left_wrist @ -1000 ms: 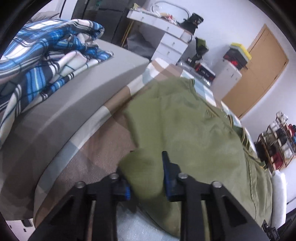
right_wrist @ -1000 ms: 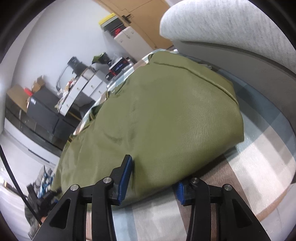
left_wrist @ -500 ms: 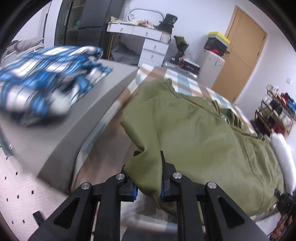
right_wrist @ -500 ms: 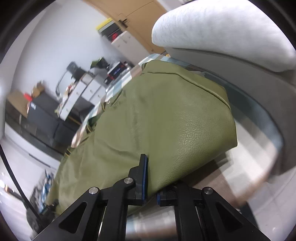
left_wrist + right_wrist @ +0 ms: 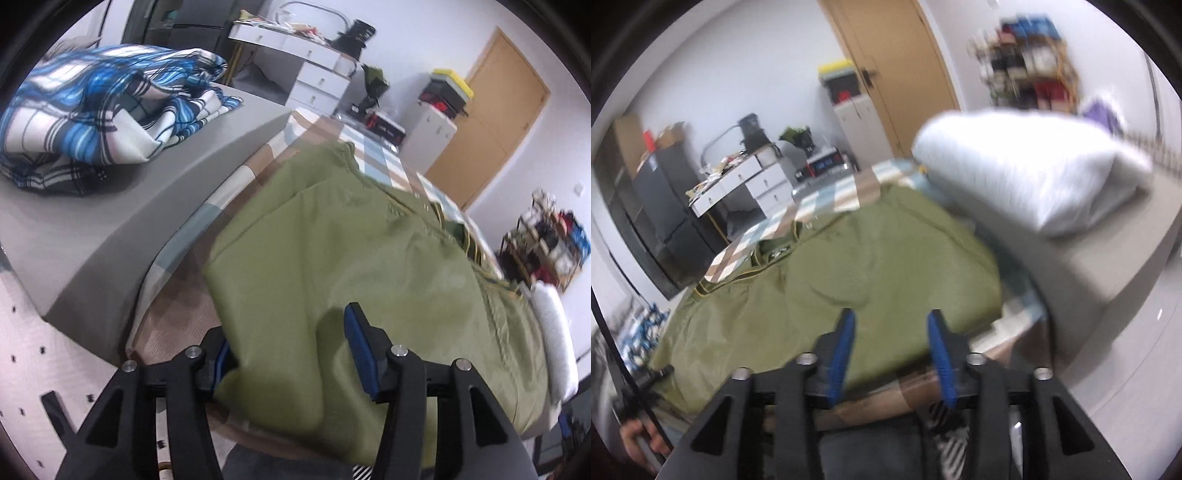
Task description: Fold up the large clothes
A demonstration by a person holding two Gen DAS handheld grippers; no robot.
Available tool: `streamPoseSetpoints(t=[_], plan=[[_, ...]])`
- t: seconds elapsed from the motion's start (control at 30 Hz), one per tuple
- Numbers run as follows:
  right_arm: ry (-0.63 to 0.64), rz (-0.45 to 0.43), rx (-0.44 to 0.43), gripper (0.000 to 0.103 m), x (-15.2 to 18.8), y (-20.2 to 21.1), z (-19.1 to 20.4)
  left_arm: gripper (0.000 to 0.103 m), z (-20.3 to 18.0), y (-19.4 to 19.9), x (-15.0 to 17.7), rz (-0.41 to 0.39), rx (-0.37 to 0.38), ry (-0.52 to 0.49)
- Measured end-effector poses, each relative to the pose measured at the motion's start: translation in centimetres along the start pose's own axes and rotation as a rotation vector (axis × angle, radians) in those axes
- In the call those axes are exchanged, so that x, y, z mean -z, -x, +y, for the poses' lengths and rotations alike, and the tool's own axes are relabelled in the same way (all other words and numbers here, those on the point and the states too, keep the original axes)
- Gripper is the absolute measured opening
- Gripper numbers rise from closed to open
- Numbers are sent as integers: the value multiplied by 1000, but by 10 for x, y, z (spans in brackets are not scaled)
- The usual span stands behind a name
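A large olive-green garment [image 5: 369, 266] lies folded on a checked bed cover [image 5: 332, 129]. It also shows in the right wrist view [image 5: 871, 273]. My left gripper [image 5: 291, 354] is open at the garment's near left edge, with a fold of the cloth lying loose between its jaws. My right gripper [image 5: 892, 343] is open at the near right edge, with the garment's hem between and just beyond its blue pads [image 5: 938, 350]. Neither gripper pinches the cloth.
A blue plaid blanket [image 5: 99, 110] is heaped on a grey mattress edge [image 5: 110, 221] at the left. A white pillow [image 5: 1027, 166] lies at the right of the garment. White drawers [image 5: 317, 85], a wooden door [image 5: 491, 110] and a shoe rack [image 5: 546, 243] stand beyond.
Both grippers were open, then shut on the garment's near edge half a second ago, and now both have opened and let the cloth go. Both views have drawn back slightly.
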State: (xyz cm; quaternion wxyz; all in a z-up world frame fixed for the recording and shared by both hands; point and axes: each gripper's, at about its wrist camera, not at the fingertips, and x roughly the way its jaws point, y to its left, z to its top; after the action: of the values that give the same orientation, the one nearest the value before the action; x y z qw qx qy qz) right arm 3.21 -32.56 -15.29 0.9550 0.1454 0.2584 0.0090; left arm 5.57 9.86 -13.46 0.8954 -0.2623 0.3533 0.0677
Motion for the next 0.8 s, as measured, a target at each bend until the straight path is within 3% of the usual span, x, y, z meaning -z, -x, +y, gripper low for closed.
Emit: streamPoseSetpoints(t=[0.03, 0.1, 0.17, 0.3, 0.37, 0.57, 0.63, 0.7, 0.8], plan=[[19, -13, -17, 46, -1, 4, 3, 45, 2, 1, 1, -10, 13, 14], [45, -17, -68, 53, -4, 5, 10, 19, -1, 1, -1, -40, 4, 9], [51, 3, -100, 53, -5, -5, 20, 9, -4, 5, -4, -71, 1, -13], [113, 101, -168, 54, -5, -42, 60, 7, -9, 22, -10, -118, 46, -29], [153, 136, -242, 53, -2, -61, 92, 6, -13, 27, -15, -133, 67, -40], [194, 206, -410, 40, 9, -115, 177, 6, -29, 45, -25, -195, 119, -109], [177, 234, -410, 35, 16, -135, 194, 6, -31, 43, -27, -197, 126, -125], [191, 306, -375, 24, 32, -157, 204, 6, -29, 40, -26, -185, 132, -136], [192, 345, -372, 21, 43, -171, 203, 11, -21, 29, -25, -138, 153, -109]])
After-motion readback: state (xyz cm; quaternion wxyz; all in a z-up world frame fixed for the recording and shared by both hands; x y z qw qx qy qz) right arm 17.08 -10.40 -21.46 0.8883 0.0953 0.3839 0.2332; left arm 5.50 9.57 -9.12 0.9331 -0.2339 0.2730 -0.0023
